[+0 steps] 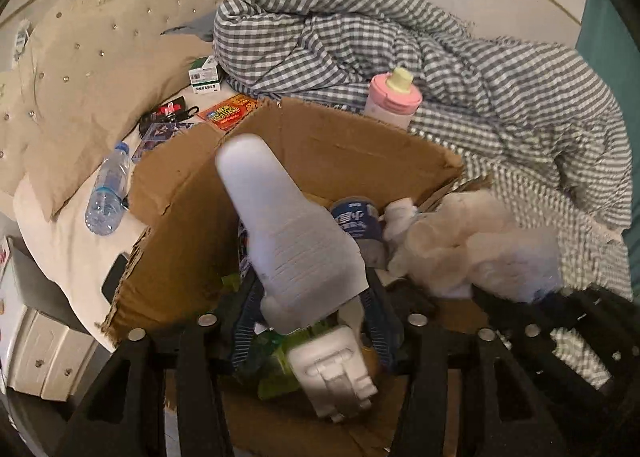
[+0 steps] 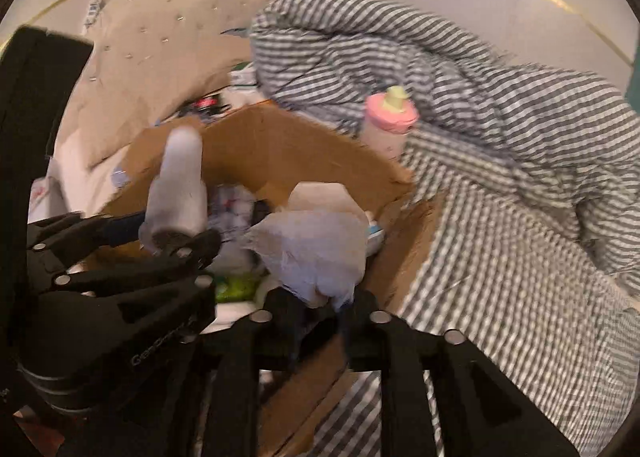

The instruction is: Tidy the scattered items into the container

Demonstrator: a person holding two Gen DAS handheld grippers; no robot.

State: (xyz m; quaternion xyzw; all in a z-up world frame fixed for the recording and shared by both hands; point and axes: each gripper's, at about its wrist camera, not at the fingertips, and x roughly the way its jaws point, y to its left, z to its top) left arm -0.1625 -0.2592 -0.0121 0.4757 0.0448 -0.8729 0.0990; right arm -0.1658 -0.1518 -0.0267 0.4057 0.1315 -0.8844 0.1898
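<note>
Left wrist view: the left gripper [image 1: 312,293] hangs pointing steeply down over the open box [image 1: 328,145]. A white bottle [image 1: 288,233] stands neck-up between its fingers. The jaws are wide, and the pads seem just clear of the bottle's ribbed sides, so I judge this is the drop: the bottle is being let go into the box. It is opaque plastic with a rounded cap, rigid and light-looking. Below the fingertips the box already holds a blue can [image 1: 356,217], green packaging and a white blocky piece. Just right of the gripper floats a pale crumpled wad [image 1: 460,245], blurred. Still outside the box are a water bottle [image 1: 108,193] ahead and to the left, and beyond it a red packet [image 1: 230,113] and a green carton [image 1: 205,75]. A pink cup [image 1: 394,97] stands ahead to the right, against the checked quilt [image 1: 500,69].

Right wrist view: the right gripper [image 2: 324,307] is also over the box [image 2: 280,145], and the wad [image 2: 312,249] sits at its fingertips. The jaws are narrowly apart, but blur hides whether the pads still pinch it. The wad looks like thin film or tissue, soft and apt to cling. The left gripper [image 2: 180,245] and bottle [image 2: 176,185] are just to the left.

Next, both grippers need to lift clear of the box without snagging its torn rim. Then they can reach for the leftovers. The cup is nearest the right gripper, and the water bottle is on the left gripper's side.
</note>
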